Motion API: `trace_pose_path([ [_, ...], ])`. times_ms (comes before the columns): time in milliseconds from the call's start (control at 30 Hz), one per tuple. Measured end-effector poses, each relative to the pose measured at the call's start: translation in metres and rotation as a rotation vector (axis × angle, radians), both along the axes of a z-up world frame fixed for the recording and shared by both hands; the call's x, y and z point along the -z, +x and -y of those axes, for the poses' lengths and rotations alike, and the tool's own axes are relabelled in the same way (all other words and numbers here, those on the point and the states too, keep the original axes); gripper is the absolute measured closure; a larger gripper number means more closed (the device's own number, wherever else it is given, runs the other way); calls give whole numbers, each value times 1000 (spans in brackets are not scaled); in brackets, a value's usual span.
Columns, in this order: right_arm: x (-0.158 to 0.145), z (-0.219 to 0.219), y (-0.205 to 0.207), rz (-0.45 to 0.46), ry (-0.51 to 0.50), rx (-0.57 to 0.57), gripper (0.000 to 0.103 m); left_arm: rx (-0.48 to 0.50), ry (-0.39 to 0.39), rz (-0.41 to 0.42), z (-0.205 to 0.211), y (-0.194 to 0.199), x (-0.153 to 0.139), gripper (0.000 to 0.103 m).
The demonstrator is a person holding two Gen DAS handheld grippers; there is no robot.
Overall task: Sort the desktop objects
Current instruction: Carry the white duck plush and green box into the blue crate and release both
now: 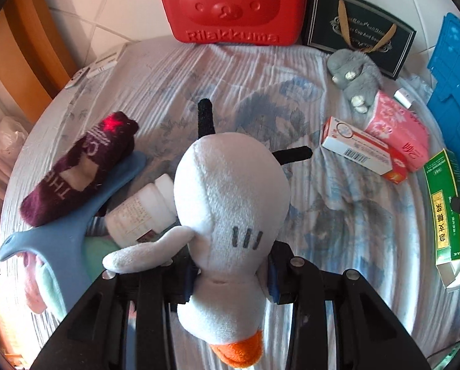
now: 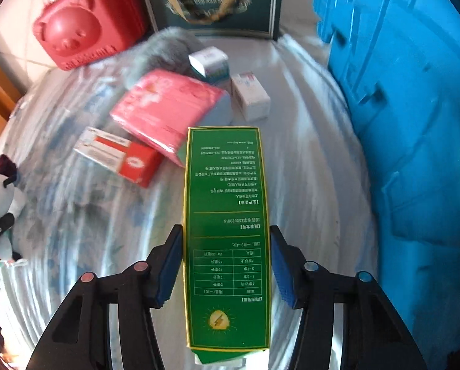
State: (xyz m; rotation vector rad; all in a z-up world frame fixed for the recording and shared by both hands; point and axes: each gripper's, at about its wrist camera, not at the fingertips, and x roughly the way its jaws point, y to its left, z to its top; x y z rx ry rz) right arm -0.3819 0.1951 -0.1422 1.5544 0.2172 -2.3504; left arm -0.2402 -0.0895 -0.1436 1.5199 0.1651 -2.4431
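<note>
**Inspector:** Left gripper (image 1: 230,274) is clamped on the white plush duck (image 1: 230,203), pads pressing its neck, lifted above the bed (image 1: 199,71). Right gripper (image 2: 227,265) is closed on the green carton (image 2: 227,231), held over the bedding beside the blue crate (image 2: 399,123).

**Clerk:** Handling advice?

**Inspector:** My judgement: keep the soft duck squeezed firmly; it may sag free. Carry the carton level, since its lower flap looks open.

**Clerk:** Count?

**Inspector:** Two plush toys, counting the grey one (image 1: 353,74); one white bottle (image 1: 143,209); one pink pack (image 2: 168,111); one red-and-white box (image 2: 119,154); two small boxes (image 2: 230,83); one red case (image 1: 233,3).
</note>
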Motion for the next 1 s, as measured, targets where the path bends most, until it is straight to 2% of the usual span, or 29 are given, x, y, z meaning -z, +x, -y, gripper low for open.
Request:
trace_pose_path([
  [133, -38, -2, 26, -88, -42, -28, 50, 2, 2, -73, -9, 28, -29, 68],
  [467, -169, -17, 118, -386, -208, -72, 50, 54, -26, -305, -39, 86, -118, 68],
  [700, -246, -60, 173, -587, -333, -57, 50, 139, -17, -438, -79, 103, -170, 68],
  [833, -277, -92, 191, -675, -366, -30, 50, 209, -8, -506, -115, 103, -202, 68],
  [1000, -314, -155, 205, -787, -373, 39, 50, 300, 7, -592, -172, 95, -248, 68],
])
